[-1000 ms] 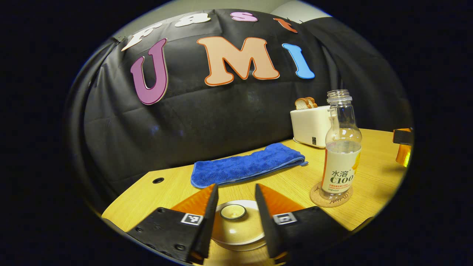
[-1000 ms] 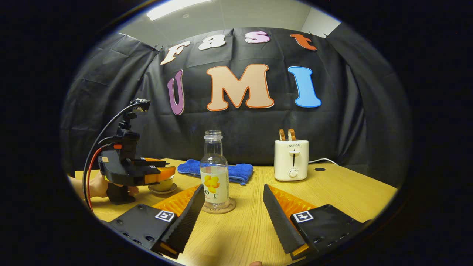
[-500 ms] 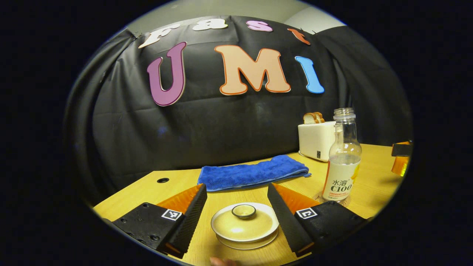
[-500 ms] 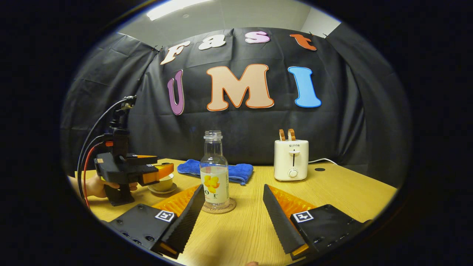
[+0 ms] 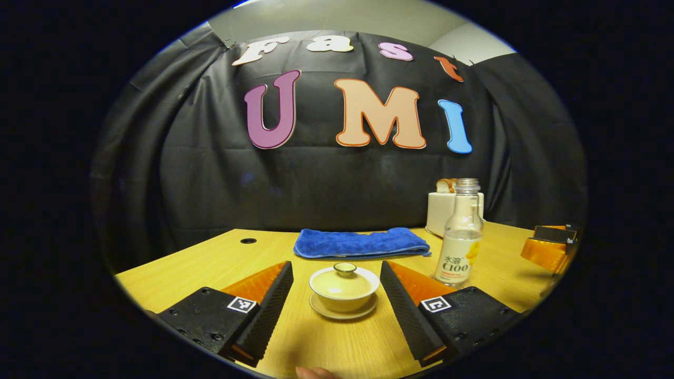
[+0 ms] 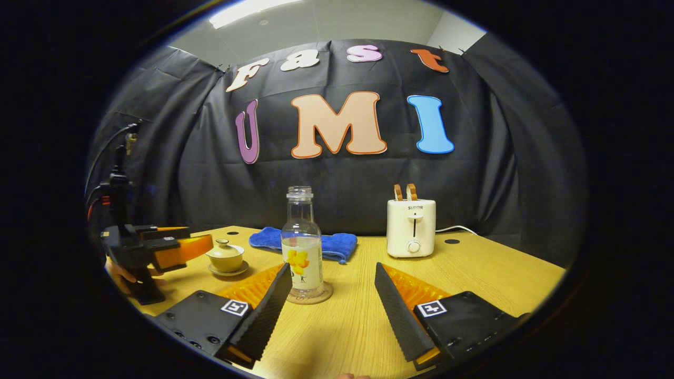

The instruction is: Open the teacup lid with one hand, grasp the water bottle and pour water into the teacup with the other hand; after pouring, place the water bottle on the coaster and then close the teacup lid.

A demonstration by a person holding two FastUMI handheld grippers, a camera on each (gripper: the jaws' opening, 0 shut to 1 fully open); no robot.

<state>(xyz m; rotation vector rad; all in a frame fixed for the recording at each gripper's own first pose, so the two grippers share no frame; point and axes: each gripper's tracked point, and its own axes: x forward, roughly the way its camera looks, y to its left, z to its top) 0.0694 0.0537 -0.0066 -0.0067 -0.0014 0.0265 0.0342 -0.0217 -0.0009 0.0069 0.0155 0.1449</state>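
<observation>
In the left gripper view, the left tool [image 5: 337,302] gapes wide, the lidded teacup [image 5: 344,283] mid-frame beyond its fingers. In the right gripper view, the right tool [image 6: 333,305] gapes wide; bottle [image 6: 301,247] stands on coaster [image 6: 310,295] centre-left, toaster [image 6: 411,227] behind.

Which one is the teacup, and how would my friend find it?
Look at the wooden table, in front of the blue towel. The teacup sits on a saucer beside the water bottle. It is the low cream bowl with a knobbed lid.
</observation>
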